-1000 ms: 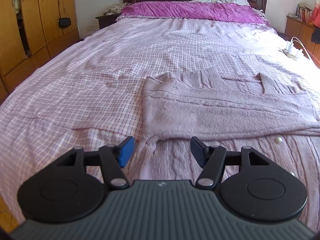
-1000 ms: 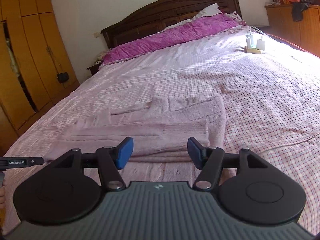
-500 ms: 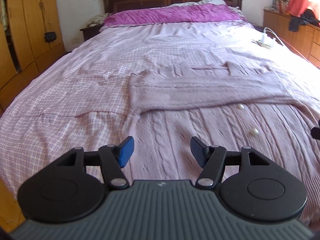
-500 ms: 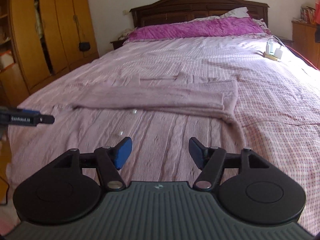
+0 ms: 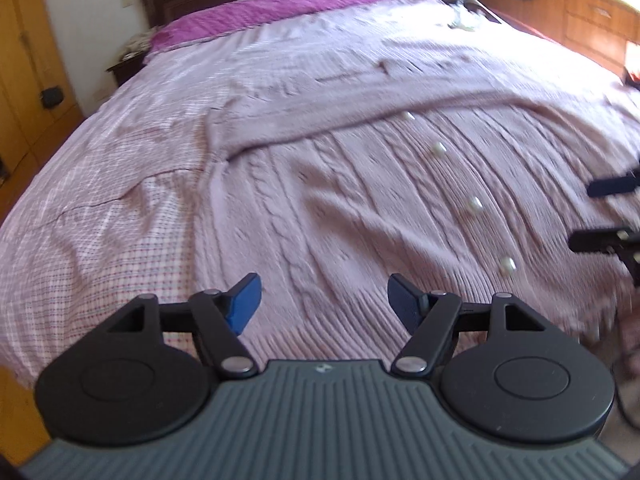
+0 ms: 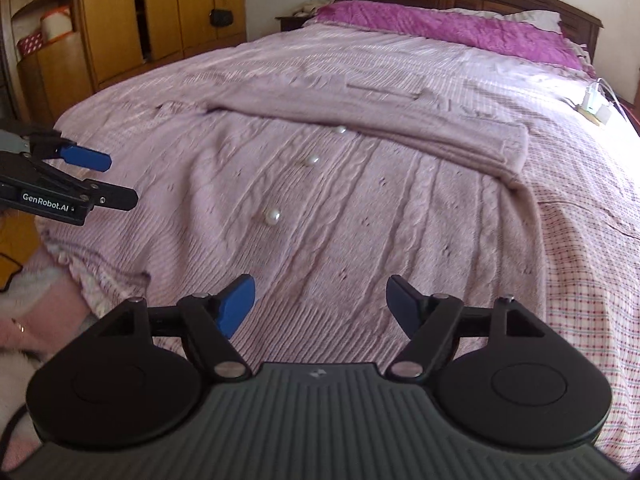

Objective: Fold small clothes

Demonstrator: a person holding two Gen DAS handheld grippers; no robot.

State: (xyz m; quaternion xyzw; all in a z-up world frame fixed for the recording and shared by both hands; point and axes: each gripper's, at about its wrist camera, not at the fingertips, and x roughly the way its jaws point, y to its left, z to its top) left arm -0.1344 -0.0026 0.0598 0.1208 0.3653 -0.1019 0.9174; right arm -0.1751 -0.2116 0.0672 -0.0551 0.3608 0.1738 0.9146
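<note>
Because the pink cable-knit cardigan (image 5: pixel 360 208) lies spread on the bed (image 5: pixel 120 152) with its ribbed hem toward the person and its collar end toward the headboard, the coming move turns on where that hem sits — directly below and ahead of both tools. The left hand-held gripper (image 5: pixel 322 300) hangs over the hem's left portion, its blue pads wide apart and nothing between them; the right hand-held gripper (image 6: pixel 320 300) hangs over the right portion, equally wide and equally empty. Neither looks to be touching the knit, though the fisheye makes that hard to judge. A sleeve (image 6: pixel 400 128) is already folded crosswise over the upper body, so the garment's long axis runs from hem to headboard, marked by the row of pearl buttons (image 6: pixel 273 216) between the two tools. Each tool appears about equally near its own hem corner — the left nearer the garment's left edge, the right nearer the edge beside the checked sheet. I judge the next step is to pinch both corners and carry the hem away toward the collar.
</note>
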